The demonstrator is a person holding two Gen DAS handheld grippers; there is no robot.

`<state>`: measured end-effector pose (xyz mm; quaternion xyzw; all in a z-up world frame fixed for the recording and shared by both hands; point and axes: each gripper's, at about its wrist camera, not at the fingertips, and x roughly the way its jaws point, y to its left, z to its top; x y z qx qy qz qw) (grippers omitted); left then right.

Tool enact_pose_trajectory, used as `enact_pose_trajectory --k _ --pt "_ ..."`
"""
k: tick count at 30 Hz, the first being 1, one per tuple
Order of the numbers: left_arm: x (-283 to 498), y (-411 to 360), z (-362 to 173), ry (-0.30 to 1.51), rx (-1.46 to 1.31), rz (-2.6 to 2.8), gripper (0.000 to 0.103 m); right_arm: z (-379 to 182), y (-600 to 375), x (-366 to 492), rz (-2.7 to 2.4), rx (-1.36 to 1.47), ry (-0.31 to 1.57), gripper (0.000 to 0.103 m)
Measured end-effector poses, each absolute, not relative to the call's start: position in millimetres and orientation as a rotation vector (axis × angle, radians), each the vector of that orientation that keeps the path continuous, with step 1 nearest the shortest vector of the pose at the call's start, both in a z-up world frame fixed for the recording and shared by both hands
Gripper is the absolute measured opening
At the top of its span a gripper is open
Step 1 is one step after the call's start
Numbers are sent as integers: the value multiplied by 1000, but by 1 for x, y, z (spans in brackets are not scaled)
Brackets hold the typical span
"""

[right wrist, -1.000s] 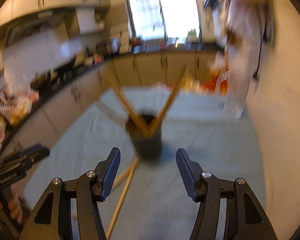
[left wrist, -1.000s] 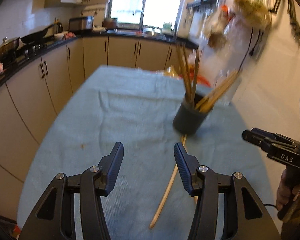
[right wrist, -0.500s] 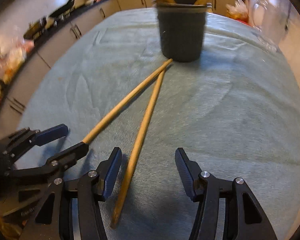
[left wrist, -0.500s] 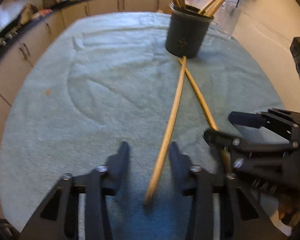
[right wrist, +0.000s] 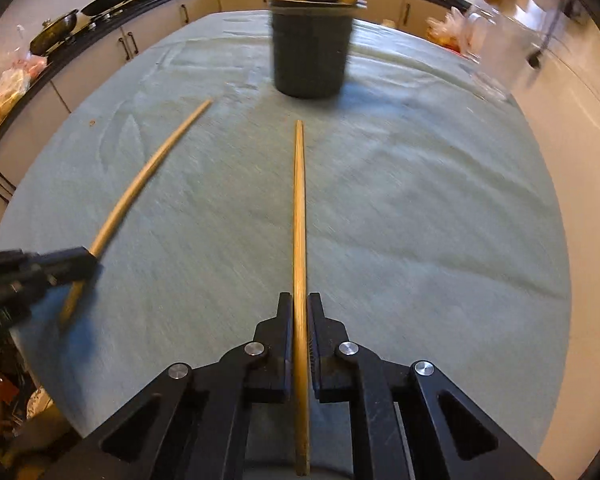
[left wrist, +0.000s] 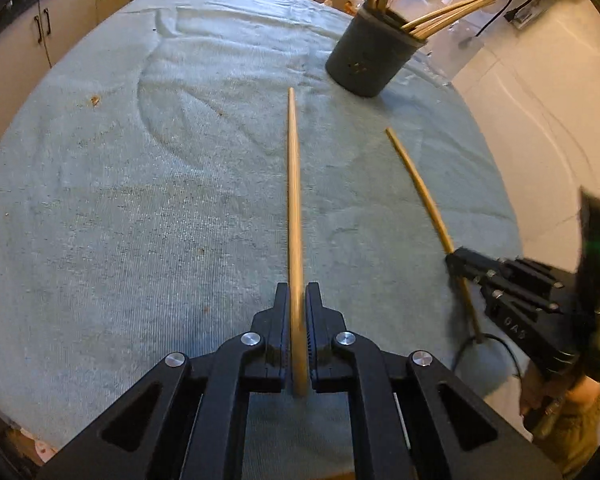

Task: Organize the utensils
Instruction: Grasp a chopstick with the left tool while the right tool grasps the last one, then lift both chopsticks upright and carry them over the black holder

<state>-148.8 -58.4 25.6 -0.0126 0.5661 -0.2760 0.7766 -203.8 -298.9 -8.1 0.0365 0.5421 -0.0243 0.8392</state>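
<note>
On the pale blue-green cloth (left wrist: 160, 200) covering the table, a dark utensil cup (left wrist: 374, 62) full of sticks stands at twelve o'clock, cabinets (right wrist: 100, 64) and a cluttered counter beyond at ten. The left gripper (left wrist: 298, 300) pinches one wooden chopstick (left wrist: 294, 184). The right gripper (right wrist: 300, 312) pinches the other chopstick (right wrist: 299, 220), with bare cloth running to the table edge at three o'clock.

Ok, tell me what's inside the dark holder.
The holder has wooden chopsticks standing in it, leaning out over its rim in two bunches. Its wall hides their lower ends and the bottom, so anything else inside can't be seen.
</note>
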Motion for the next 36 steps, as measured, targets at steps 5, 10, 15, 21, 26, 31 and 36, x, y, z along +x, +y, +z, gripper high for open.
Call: enact_pose_trajectory --k 5,10,15,21,26,31,36 --pt "-142 -68 47 1172 31 -598 18 -8 -312 -210 -29 126 1155 37" --pt "-99 -91 41 1163 65 -542 22 -8 -314 -183 -28 139 1147 37" --pt "-59 -112 25 1192 39 -517 22 -8 -314 -139 -30 125 1147 33" --pt "-32 -128 15 1198 32 -509 22 -9 -313 -98 -47 90 1149 28" --pt "-28 -126 14 1178 -4 -521 22 -9 -309 -82 -53 60 1134 28" --pt "-38 -125 15 1138 28 -519 4 -10 -303 -80 -52 61 1099 6" --pt "-46 -118 27 1123 -2 -537 5 3 -304 -86 -33 147 1028 6"
